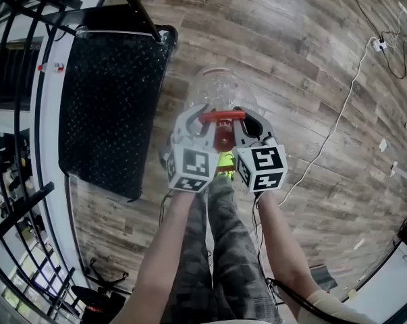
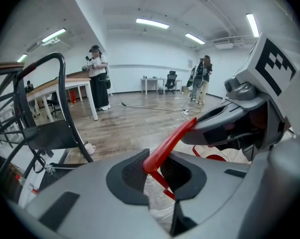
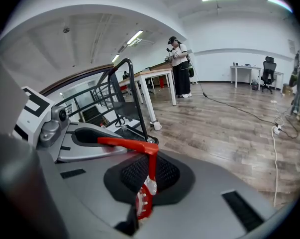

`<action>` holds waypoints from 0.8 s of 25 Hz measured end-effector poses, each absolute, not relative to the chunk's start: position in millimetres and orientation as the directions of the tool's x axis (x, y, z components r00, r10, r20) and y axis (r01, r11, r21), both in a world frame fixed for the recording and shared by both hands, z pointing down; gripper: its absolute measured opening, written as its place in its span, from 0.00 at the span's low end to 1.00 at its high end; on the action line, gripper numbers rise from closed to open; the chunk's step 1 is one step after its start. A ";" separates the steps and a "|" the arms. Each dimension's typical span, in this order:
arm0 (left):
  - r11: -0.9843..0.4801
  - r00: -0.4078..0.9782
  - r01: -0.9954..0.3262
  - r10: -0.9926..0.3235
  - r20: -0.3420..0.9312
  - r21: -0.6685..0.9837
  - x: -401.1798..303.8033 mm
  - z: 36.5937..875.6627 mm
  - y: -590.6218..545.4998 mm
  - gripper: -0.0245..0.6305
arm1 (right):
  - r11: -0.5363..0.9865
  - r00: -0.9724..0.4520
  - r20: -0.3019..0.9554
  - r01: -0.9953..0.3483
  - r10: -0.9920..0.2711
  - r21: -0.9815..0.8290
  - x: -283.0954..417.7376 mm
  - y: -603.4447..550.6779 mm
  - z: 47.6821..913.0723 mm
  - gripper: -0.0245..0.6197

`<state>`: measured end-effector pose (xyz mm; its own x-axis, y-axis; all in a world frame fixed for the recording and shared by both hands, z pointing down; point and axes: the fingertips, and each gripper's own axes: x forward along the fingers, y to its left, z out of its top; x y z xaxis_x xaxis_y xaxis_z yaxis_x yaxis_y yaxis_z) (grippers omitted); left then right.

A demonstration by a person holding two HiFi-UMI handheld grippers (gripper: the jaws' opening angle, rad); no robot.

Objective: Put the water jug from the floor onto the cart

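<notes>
Water jug, clear plastic, over the wood floor, just right of the cart and near its corner. Long axis close to upright: neck and red cap toward the head camera, base away toward the boards; exact tilt not readable, nor whether the base touches the floor. Red handle crosswise above the neck, pinched from both ends. Left gripper closed on the left end, pads narrow with the red bar clamped between. Right gripper closed tight on the right end, where the thin strap drops to the neck. Cart deck black, studded, low and flat, with a black push bar slanting across the top. White cable trailing over the planks at right. Large white room, strip lights overhead, desks, an office chair, people standing far off. Jug body mostly masked by the grippers in both gripper views. Clear wall hard to separate from the floor grain. Cart's far edge cut off behind black bars at left.
</notes>
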<state>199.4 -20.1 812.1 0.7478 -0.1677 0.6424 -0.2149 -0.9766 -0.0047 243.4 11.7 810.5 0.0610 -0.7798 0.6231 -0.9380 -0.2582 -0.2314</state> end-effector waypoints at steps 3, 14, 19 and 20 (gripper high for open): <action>-0.975 0.760 -0.222 -0.187 0.623 -0.022 202.4 785.0 -25.7 0.14 | -0.245 0.064 0.605 -0.944 -0.794 -0.221 246.3 5.8 784.1 0.07; -0.974 0.777 -0.212 -0.215 0.591 -0.076 197.3 690.6 -25.6 0.14 | -0.242 0.078 0.558 -0.944 -0.826 -0.226 240.5 7.4 689.8 0.07; -0.975 0.778 -0.211 -0.213 0.591 -0.073 181.2 653.1 -20.2 0.14 | -0.227 0.068 0.554 -0.948 -0.829 -0.224 224.6 11.7 652.1 0.07; -0.974 0.779 -0.212 -0.215 0.589 -0.075 177.7 644.5 -19.1 0.14 | -0.224 0.066 0.553 -0.949 -0.831 -0.223 220.9 12.8 643.7 0.07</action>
<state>177.7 -19.1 644.5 0.7791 -0.2148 0.5890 -0.2119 -0.9744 -0.0751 220.9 12.8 643.7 0.0663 -0.8306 0.5529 -0.9485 -0.2245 -0.2234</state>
